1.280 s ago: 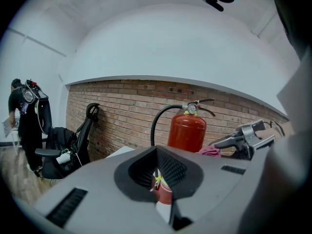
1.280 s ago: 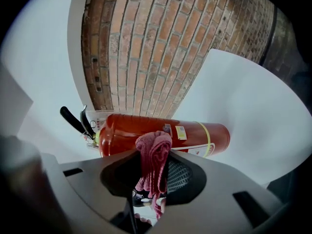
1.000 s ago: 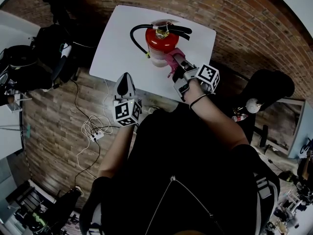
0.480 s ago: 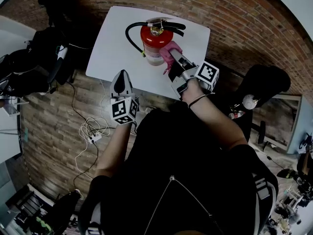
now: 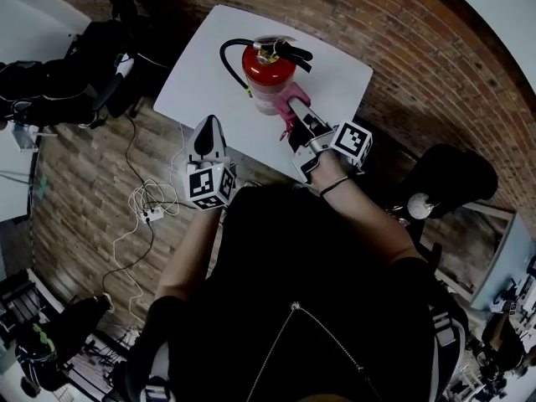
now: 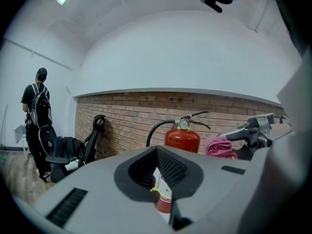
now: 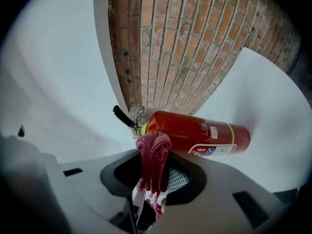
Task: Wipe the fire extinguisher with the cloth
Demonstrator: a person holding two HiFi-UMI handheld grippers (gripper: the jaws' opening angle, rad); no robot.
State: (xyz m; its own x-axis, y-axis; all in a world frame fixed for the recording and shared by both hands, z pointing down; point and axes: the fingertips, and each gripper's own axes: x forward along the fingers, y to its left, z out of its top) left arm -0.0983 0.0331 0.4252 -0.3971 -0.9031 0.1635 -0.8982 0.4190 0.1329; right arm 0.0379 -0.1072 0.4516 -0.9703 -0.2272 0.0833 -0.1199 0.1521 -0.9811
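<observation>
Right gripper point(image 5: 295, 111) pinched the pink cloth point(image 5: 283, 99) at the side of the upright fire extinguisher point(image 5: 268, 67) in the upper centre on the white table point(image 5: 201, 82), while the left gripper point(image 5: 209, 134), closed on nothing, hung apart below, so an unbraced push could probably topple the extinguisher.

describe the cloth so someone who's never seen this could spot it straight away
Find the white table by the brick wall, with a red fire extinguisher standing on it. Close beside the extinguisher's body is the right gripper, and bunched in its shut jaws is the cloth: small, pink-magenta, knitted-looking, the only soft thing there.
</observation>
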